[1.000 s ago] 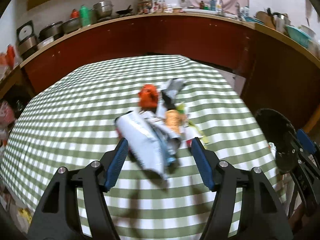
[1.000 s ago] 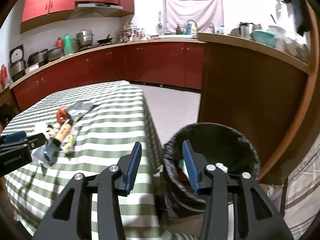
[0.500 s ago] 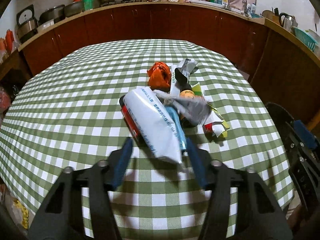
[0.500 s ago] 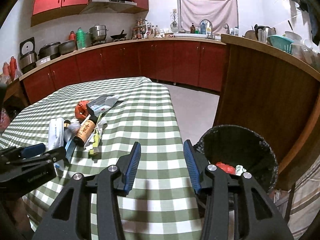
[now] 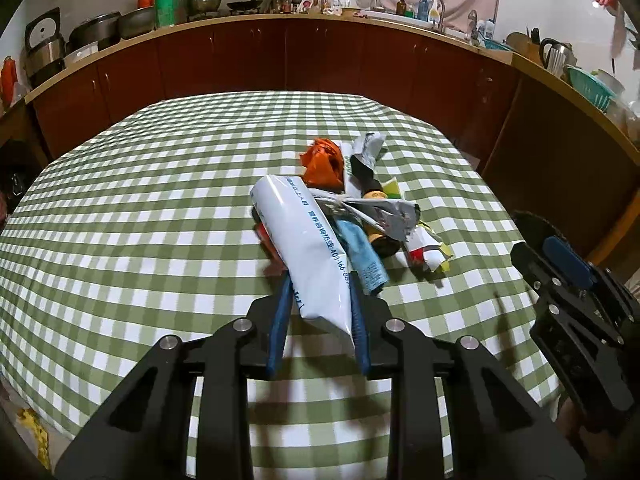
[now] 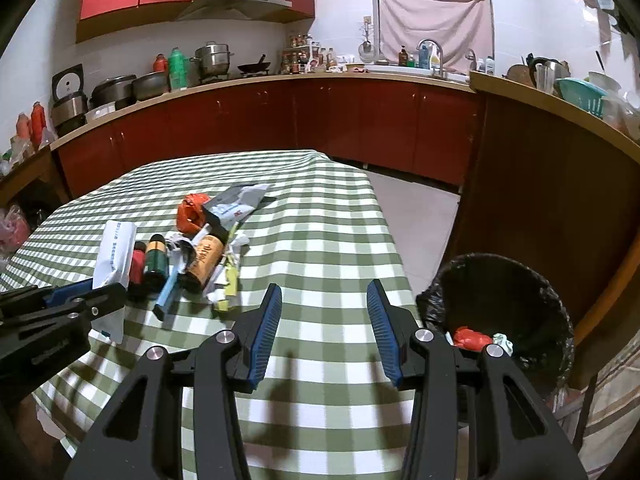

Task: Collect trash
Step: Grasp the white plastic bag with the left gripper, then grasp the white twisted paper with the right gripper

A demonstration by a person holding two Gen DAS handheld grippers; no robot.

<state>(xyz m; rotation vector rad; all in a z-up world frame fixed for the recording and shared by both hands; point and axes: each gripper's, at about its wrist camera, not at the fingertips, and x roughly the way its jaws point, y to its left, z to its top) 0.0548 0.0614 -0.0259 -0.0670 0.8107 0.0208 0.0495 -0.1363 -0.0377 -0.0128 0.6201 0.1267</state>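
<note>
A heap of trash lies on the green checked table point(image 5: 140, 220): a white pouch point(image 5: 304, 240), an orange crumpled bag point(image 5: 322, 160), a blue tube point(image 5: 366, 264), a brown bottle point(image 6: 204, 258) and a green can point(image 6: 155, 260). My left gripper point(image 5: 320, 284) is closing on the near end of the white pouch point(image 6: 114, 252), and its blue pads touch both edges. My right gripper point(image 6: 324, 290) hovers open over the table's near right part with nothing between its fingers. It also shows at the right edge of the left wrist view as the right gripper point(image 5: 560, 260).
A black-lined trash bin point(image 6: 500, 280) stands on the floor right of the table, holding a red scrap point(image 6: 472, 338). Dark red cabinets point(image 6: 360, 120) with cluttered counters ring the room. A grey-white wrapper point(image 5: 366, 148) lies behind the heap.
My left gripper moved forward to the pouch and its jaws narrowed from wide open to the pouch's edges. The right gripper swung left from above the bin to over the table.
</note>
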